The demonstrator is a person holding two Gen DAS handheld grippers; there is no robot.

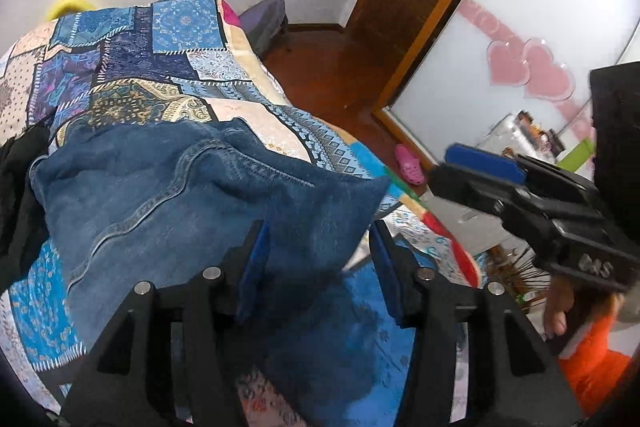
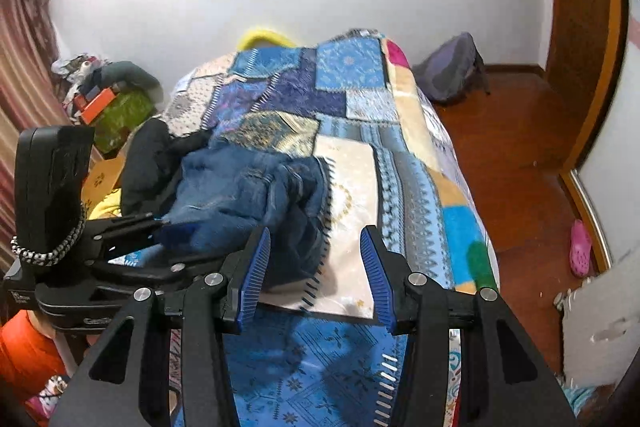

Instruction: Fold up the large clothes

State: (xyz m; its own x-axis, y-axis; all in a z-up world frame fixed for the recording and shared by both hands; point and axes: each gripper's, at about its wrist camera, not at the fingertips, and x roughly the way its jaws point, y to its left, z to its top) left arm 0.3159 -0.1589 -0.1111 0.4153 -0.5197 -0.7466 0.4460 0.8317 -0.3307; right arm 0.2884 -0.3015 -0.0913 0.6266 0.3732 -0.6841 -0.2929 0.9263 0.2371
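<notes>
Two grippers hang over a bed spread with a patchwork quilt in blues, creams and golds. Seen from the left wrist, the left gripper has its blue-padded fingers spread, and a corner of the blue denim garment reaches down into the gap between them; the cloth lies close against the left-hand pad but the pads are not pressing on it, the right-hand pad standing clear of the fabric. Most of the denim lies bunched ahead of and to the left of those fingers, its stitched seams showing, with a dark black garment beside it further left. From the right wrist, the right gripper also has its ribbed blue fingers parted, with only quilt showing between them; the crumpled denim sits just ahead of the left-hand finger and does not touch either pad. The left gripper appears there to the left of those fingers, its tips at the edge of the denim heap. Beyond the fingertips, past the bed, a grey backpack rests on the wooden floor against the wall, and a pink clog lies on the floor off to the right of the right-hand finger.
</notes>
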